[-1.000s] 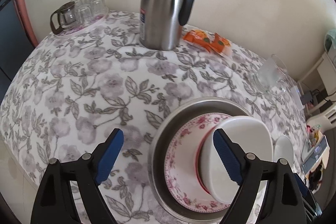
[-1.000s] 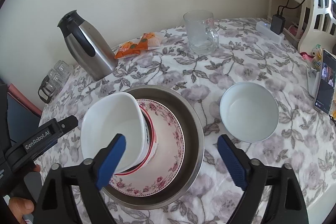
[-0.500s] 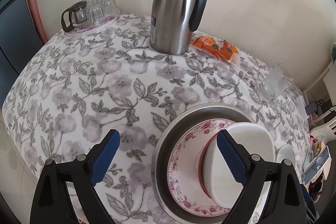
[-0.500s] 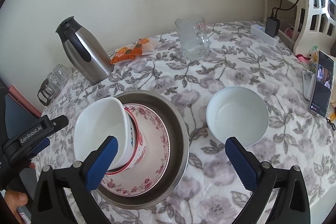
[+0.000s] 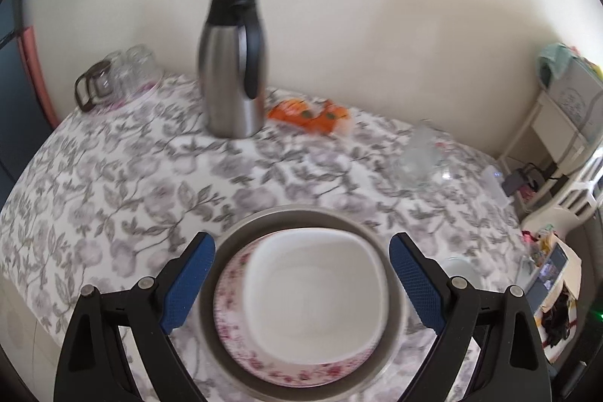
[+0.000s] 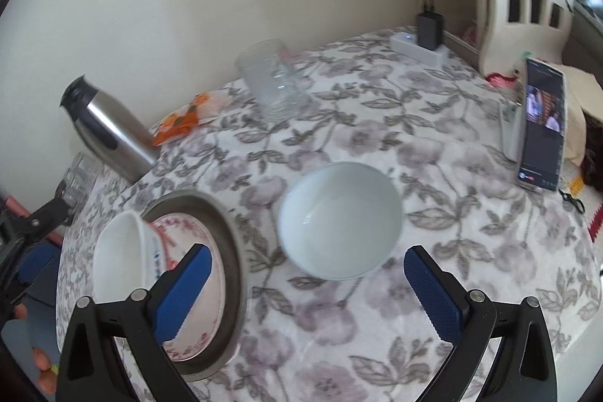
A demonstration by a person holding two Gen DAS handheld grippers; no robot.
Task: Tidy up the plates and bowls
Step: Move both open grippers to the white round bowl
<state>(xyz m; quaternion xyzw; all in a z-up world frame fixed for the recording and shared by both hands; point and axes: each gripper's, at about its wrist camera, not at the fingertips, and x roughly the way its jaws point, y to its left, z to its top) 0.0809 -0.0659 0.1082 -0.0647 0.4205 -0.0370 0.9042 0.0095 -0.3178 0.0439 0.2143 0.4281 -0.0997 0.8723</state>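
**Left wrist view: stacked dishes between your spread fingers, one white bowl standing apart**

Left wrist view is showing your left gripper (image 5: 301, 281) with its blue fingers (image 5: 188, 283) spread wide and grasping nothing; they are framing the stack below without touching it. That stack is sitting on the counter (image 5: 113, 183), which is wearing a grey floral cloth. At the bottom is a round metal tray (image 5: 297, 213) with a dull grey rim. Inside it is lying a floral plate (image 5: 233, 338), white with a pink flower border. On the plate is resting a white squarish bowl (image 5: 312, 292) with rounded corners; from the right wrist view it is looking tilted, its side carrying a red band and a small blue mark.

Your right gripper (image 6: 305, 277) is also fully released, fingers (image 6: 433, 292) wide apart and empty. Just beyond them a round white bowl (image 6: 339, 219) is standing upright on the cloth, plain and glossy inside, beside the tray but not touching it.

Farther back, a steel thermos jug (image 5: 233, 63) with a black handle is standing near the wall, an orange snack packet (image 5: 309, 112) lying just beside it. A clear glass mug (image 6: 273, 81) is sitting behind the round bowl, and a phone (image 6: 542, 123) is propped upright at the counter's right edge.
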